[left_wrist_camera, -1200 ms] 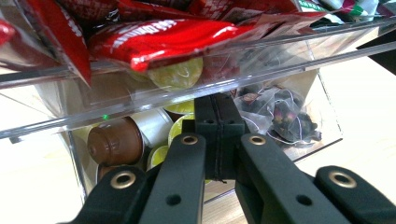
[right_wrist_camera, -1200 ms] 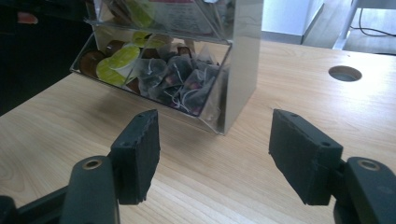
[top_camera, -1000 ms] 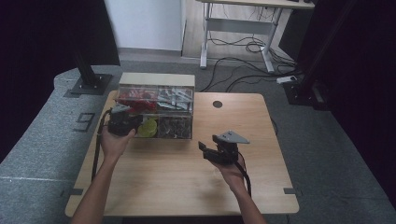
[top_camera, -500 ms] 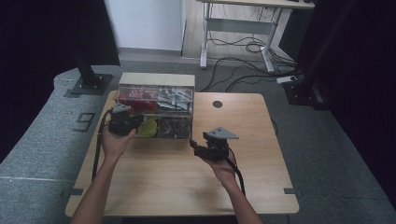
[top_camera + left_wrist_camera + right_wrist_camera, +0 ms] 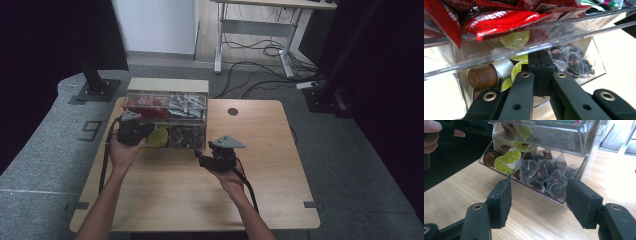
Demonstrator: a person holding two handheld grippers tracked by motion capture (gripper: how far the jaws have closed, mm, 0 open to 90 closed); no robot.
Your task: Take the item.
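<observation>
A clear plastic organiser box (image 5: 167, 86) stands at the table's far left. It holds red sachets (image 5: 499, 22) and pale sachets (image 5: 186, 106) above, coffee capsules (image 5: 506, 160) and tea bags (image 5: 546, 180) in the tilted lower tray. My left gripper (image 5: 146, 133) sits at the box's left front with its jaws pressed together; its tips (image 5: 541, 58) rest against the lower tray by the capsules (image 5: 482, 77). Whether they pinch the tray's edge I cannot tell. My right gripper (image 5: 201, 159) hovers low over the table just before the tea bags, jaws (image 5: 537, 202) open and empty.
The wooden table (image 5: 270, 150) has bare room to the right and front of the box, with a round cable hole (image 5: 233, 111) behind. A hand (image 5: 431, 135) holding the left gripper appears at the top left of the right gripper view. Beyond the table stands a desk frame (image 5: 250, 30) with cables.
My right gripper has slid left and a little forward across the table, up to the front of the box. The left gripper and the box have stayed put.
</observation>
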